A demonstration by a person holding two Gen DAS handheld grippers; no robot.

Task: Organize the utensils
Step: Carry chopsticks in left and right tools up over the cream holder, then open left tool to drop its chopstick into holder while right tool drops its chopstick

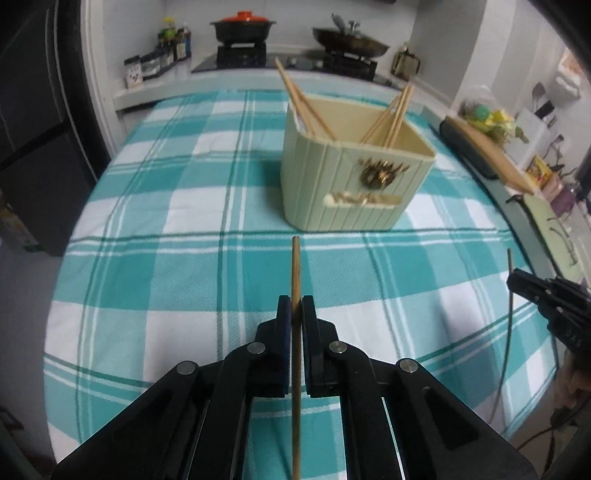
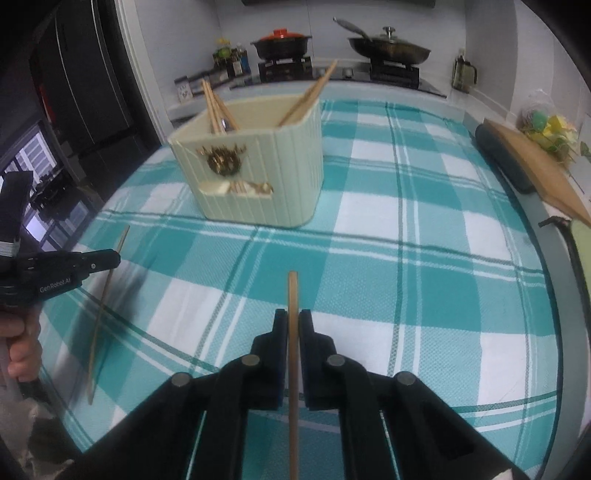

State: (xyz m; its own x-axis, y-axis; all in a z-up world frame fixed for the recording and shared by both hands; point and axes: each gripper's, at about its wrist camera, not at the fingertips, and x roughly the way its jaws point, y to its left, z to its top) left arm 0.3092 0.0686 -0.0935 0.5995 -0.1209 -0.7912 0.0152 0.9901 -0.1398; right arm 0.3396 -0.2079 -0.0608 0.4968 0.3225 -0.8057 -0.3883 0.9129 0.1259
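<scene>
A pale green ribbed utensil box [image 1: 354, 173] stands on the checked tablecloth and holds several wooden chopsticks [image 1: 303, 99]; it also shows in the right wrist view [image 2: 258, 166]. My left gripper [image 1: 295, 306] is shut on a wooden chopstick [image 1: 295, 266], held upright above the cloth in front of the box. My right gripper [image 2: 293, 321] is shut on another wooden chopstick [image 2: 292, 291], also in front of the box. Each gripper shows in the other's view, the right [image 1: 517, 280] and the left [image 2: 110, 258], each with its chopstick.
A teal and white checked tablecloth [image 1: 184, 258] covers the table. Behind it is a stove counter with a black pot [image 1: 242, 29], a wok [image 1: 351, 40] and bottles [image 1: 173, 44]. A wooden board [image 2: 535, 166] and a dark roll lie at the right edge.
</scene>
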